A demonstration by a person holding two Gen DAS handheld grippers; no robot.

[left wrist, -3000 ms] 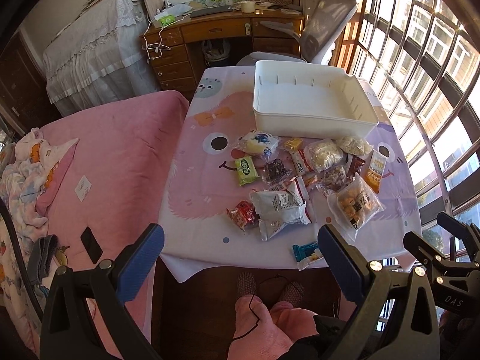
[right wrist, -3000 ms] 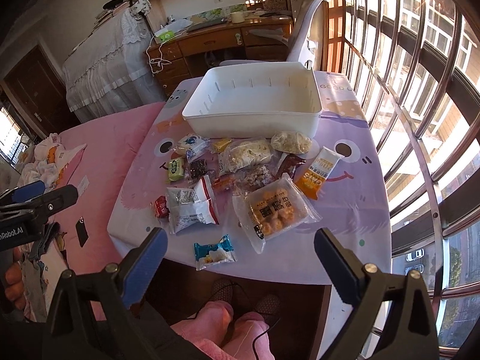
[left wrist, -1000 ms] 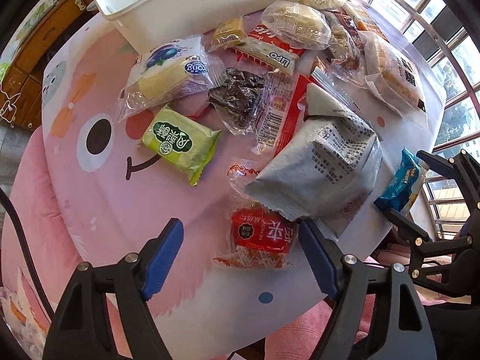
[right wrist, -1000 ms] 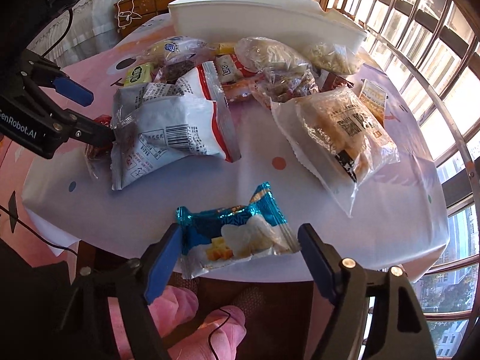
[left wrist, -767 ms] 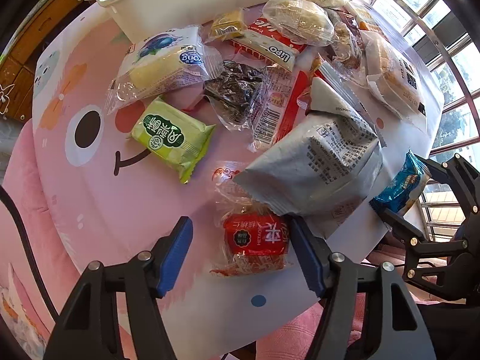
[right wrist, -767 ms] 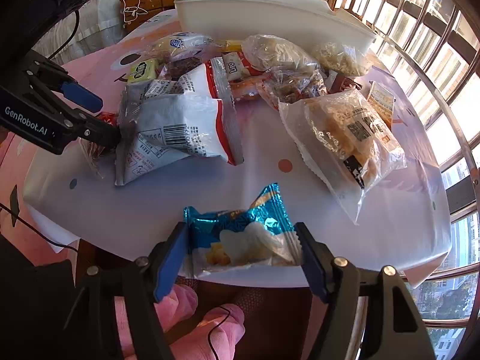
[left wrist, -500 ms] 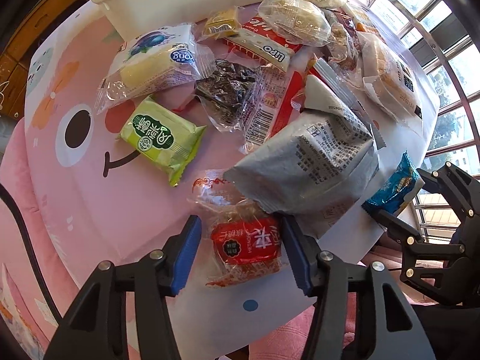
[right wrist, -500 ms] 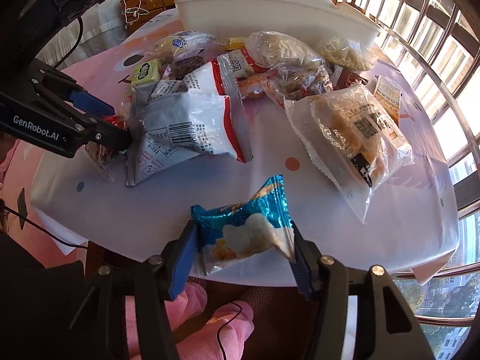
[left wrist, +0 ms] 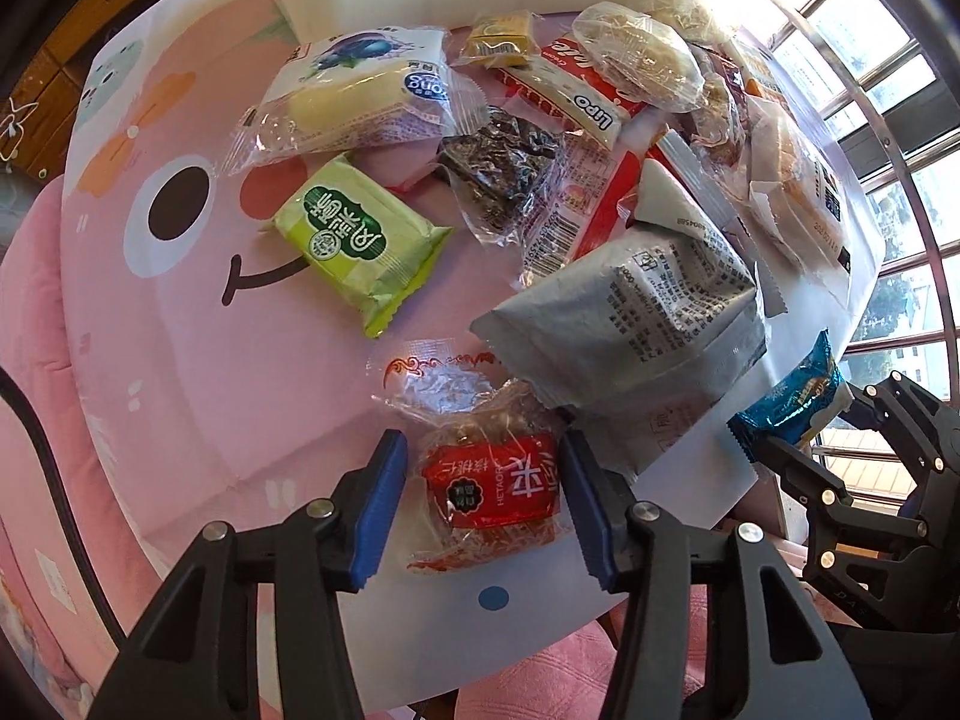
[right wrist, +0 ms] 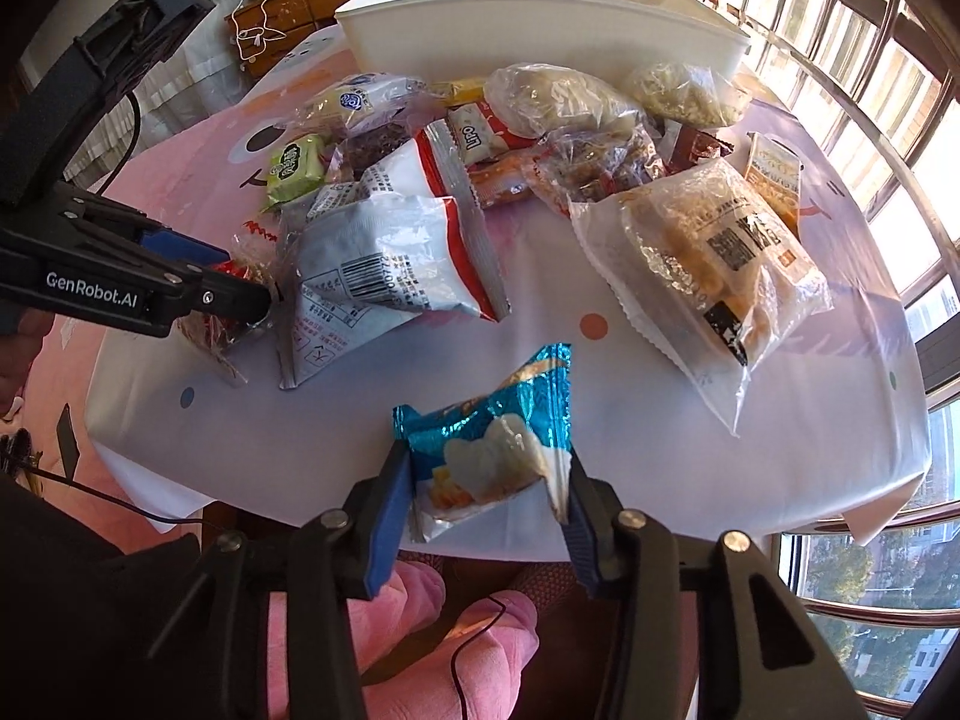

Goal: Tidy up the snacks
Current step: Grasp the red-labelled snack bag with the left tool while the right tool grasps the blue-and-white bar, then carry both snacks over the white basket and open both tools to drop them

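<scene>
Snacks lie scattered on a cartoon-print tablecloth (right wrist: pixel 660 468), and the white bin (right wrist: pixel 540 18) at the table's far side shows nothing inside from either view, though its floor is largely hidden — the sorting looks barely begun. At the near edge, a blue foil packet (right wrist: pixel 492 438) sits crumpled between the pads of the right gripper (right wrist: pixel 489 483), its jaws having just been closing and now pressing on both sides of it. Beside it to the left, a red-labelled clear packet (left wrist: pixel 489 483) stands between the blue pads of the left gripper (left wrist: pixel 480 492), whose jaws have also just been closing; the pads look to be touching the wrapper, the right one tucked under the corner of a grey pouch (left wrist: pixel 630 324). Beyond these, a green packet (left wrist: pixel 354 240), a blueberry cake pack (left wrist: pixel 354 90), a Lipo biscuit pack (left wrist: pixel 576 96) and a large clear bag of golden pieces (right wrist: pixel 708 264) wait untouched near the bin. By the look of it, two first items are being taken at once — nearly the whole pile is left to move.
</scene>
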